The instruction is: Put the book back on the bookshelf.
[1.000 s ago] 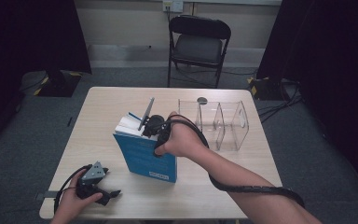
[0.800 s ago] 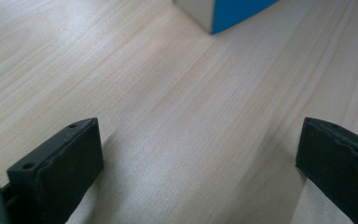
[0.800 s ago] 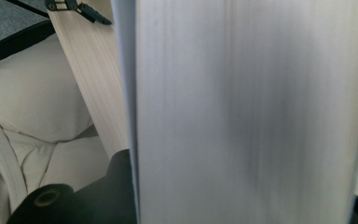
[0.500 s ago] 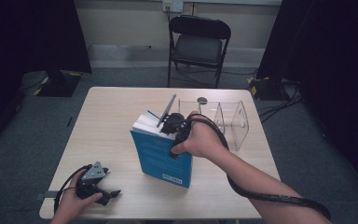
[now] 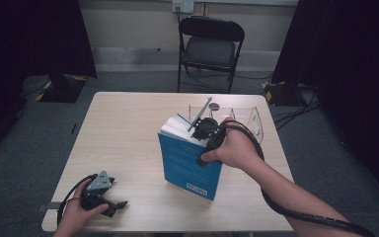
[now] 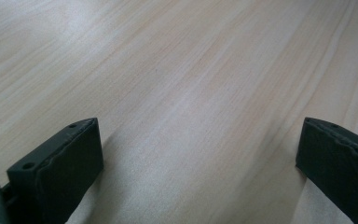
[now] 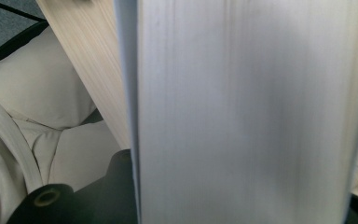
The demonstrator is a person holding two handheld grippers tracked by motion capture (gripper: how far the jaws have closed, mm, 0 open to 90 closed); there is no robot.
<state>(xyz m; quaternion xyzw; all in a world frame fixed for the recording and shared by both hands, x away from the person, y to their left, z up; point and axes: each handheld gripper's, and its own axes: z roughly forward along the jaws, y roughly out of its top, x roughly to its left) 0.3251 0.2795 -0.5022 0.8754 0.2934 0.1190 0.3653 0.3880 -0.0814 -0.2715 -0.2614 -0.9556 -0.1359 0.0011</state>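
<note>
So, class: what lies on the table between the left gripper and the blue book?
Nothing: in the high view, bare table separates the left gripper from the book.

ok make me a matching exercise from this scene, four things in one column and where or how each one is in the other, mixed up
Things:
1. blue book
2. left gripper
3. clear divided box
4. folding chair

Places or states:
A. on the floor beyond the far edge of the table
B. held upright over the table, gripped at its top edge
C. low at the near left corner of the table, jaws open with nothing between them
D. on the table's far right part, behind the book

Pairs: 1-B, 2-C, 3-D, 4-A

The right gripper is the one holding the book.
</note>
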